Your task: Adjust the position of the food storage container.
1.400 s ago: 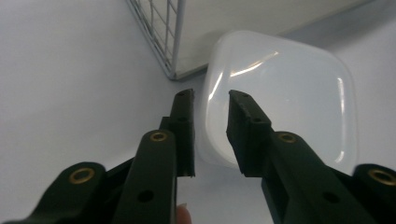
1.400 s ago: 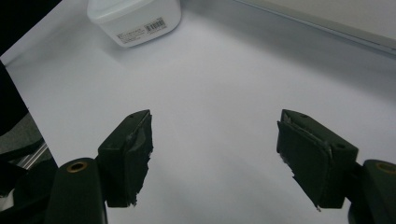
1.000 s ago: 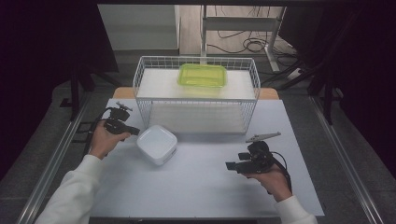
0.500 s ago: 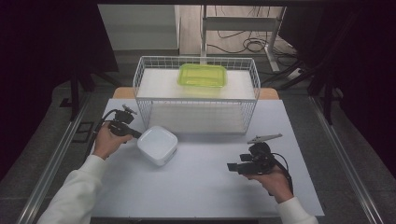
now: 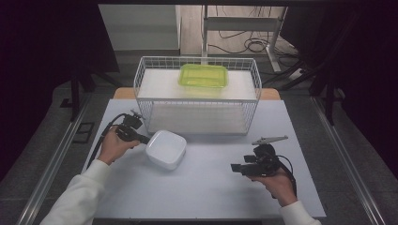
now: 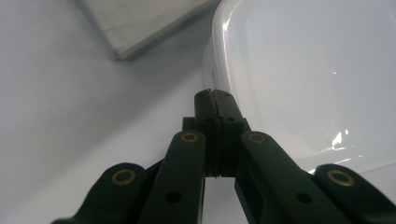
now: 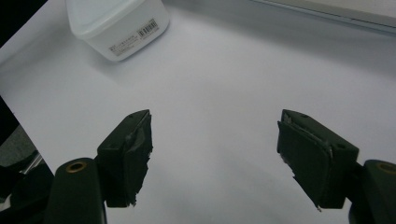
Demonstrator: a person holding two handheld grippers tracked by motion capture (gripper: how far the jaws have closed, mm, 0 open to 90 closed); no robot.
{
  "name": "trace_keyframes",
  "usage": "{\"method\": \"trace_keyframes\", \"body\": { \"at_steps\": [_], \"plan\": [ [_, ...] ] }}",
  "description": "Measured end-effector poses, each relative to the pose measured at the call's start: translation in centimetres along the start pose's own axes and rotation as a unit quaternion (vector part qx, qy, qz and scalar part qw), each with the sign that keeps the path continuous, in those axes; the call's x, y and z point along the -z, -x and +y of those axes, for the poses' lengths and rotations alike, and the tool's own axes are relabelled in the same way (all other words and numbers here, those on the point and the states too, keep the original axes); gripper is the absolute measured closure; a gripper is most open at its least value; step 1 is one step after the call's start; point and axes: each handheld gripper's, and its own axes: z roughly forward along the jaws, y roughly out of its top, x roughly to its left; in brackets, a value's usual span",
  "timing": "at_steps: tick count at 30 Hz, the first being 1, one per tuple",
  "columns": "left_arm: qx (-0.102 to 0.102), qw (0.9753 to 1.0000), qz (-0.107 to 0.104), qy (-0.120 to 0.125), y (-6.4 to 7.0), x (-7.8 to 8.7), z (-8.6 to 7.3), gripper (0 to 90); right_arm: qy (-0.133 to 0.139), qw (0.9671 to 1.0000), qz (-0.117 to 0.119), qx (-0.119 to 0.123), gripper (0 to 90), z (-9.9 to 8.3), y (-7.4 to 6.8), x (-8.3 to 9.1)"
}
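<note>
white container | lime-green box | white wire basket | black grippers

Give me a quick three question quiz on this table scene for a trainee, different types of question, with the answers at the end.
1. True or false: the left gripper has its jaws closed at the rim of the white container.
2. What lies in the wire basket? A) a green lidded box B) a red cup C) a spoon
3. How do the right gripper's jaws stand?

Key: 1 true. 2 A, the green box. 3 wide apart, over the bare table, holding nothing.
</note>
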Motion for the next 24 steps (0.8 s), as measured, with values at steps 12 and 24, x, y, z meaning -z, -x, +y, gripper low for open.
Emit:
{"method": "trace_keyframes", "body": {
  "at_steps": [12, 24],
  "plan": [
    [-0.001, 0.9996, -0.026, 0.007, 1.1, -0.8, 0.0, 90.0, -0.009, 1.0, 0.001, 0.005, 26.4, 0.1, 0.0, -0.5],
    [-0.011, 0.9986, -0.051, 0.012, 3.2, -1.8, 0.1, 90.0, -0.006, 1.0, -0.001, 0.0, 26.4, 0.1, 0.1, -0.3]
  ]
}}
